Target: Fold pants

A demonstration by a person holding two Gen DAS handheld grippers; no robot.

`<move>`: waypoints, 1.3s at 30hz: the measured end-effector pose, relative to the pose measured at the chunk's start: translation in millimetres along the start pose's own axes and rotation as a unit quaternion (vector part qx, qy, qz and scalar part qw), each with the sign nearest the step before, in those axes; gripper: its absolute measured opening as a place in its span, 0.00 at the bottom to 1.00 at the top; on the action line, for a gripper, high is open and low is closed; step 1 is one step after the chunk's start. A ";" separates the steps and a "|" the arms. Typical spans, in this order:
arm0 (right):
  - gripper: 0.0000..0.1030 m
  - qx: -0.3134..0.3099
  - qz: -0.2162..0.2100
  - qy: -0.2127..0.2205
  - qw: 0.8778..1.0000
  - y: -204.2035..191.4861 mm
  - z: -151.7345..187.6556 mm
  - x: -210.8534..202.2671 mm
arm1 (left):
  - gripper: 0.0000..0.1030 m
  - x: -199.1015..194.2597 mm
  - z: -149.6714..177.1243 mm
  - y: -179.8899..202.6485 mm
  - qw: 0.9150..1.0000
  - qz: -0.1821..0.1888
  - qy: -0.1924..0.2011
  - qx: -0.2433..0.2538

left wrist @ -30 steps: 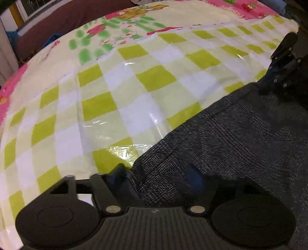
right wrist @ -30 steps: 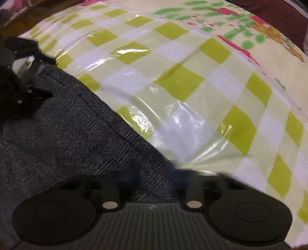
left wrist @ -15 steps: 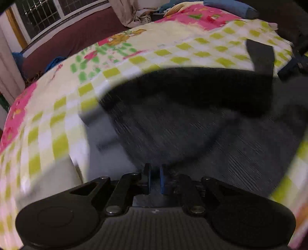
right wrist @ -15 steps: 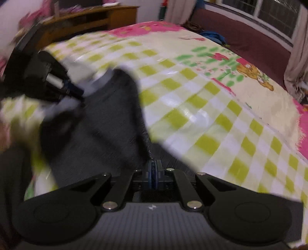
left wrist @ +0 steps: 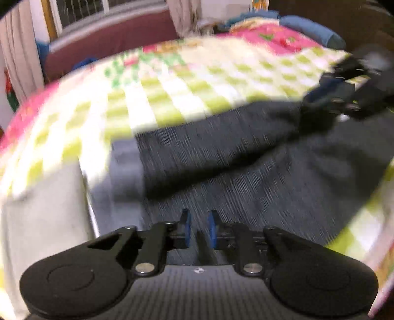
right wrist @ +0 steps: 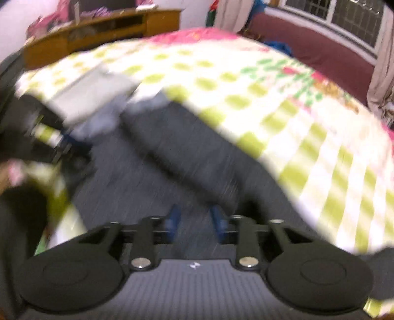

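Both views are smeared by motion blur, so edges and fine detail are hard to read. The dark grey pants [left wrist: 246, 157] lie on a bed under a green-and-white checked cover [left wrist: 187, 91], with one layer of the cloth doubled over another; the fold line runs across the middle of the left wrist view, though where exactly the upper layer ends is lost in the blur. A paler grey patch at the left end of the pants may be lining or a waistband, but it cannot be made out. The left gripper [left wrist: 198, 227] hangs over the pants with its blue pads a narrow gap apart; its jaws have just been opening, and a dark strip of cloth seems to stand in the gap, yet whether the pads touch it is not clear. The right gripper [right wrist: 195, 221] shows a wider gap between its blue pads, its jaws likewise having just been opening, with nothing gripped and only pants fabric below. In the left wrist view the right gripper appears again at the far right edge, partly cut off and blurred. Beyond the cover lie a pink floral blanket [left wrist: 278, 39], a maroon headboard or sofa back [right wrist: 320, 56], a barred window [right wrist: 344, 17] and a wooden cabinet [right wrist: 98, 32], all indistinct.
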State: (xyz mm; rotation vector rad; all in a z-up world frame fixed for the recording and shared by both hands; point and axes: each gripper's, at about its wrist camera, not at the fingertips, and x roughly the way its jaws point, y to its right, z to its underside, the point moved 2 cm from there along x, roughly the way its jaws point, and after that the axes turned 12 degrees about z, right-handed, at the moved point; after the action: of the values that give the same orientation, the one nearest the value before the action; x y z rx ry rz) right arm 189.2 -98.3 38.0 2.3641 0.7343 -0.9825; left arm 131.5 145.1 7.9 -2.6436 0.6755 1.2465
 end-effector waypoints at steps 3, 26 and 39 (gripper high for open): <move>0.54 -0.004 -0.008 -0.002 1.000 21.0 -38.1 44.3 | 0.69 5.9 -32.6 -37.4 0.999 -0.018 0.028 0.021; 0.09 0.018 -0.050 -0.025 0.998 33.1 -56.1 67.0 | 0.54 38.9 -79.8 -107.5 1.000 0.000 0.023 -0.003; 0.02 0.001 -0.119 -0.071 0.990 -98.3 94.0 -31.6 | 0.33 -56.6 63.1 -14.5 0.999 0.010 -0.002 -0.033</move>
State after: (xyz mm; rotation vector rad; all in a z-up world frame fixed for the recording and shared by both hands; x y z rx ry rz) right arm 61.9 -90.9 -19.0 2.2160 0.9746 -1.2369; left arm 62.7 196.6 9.3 -2.6924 0.6725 1.3021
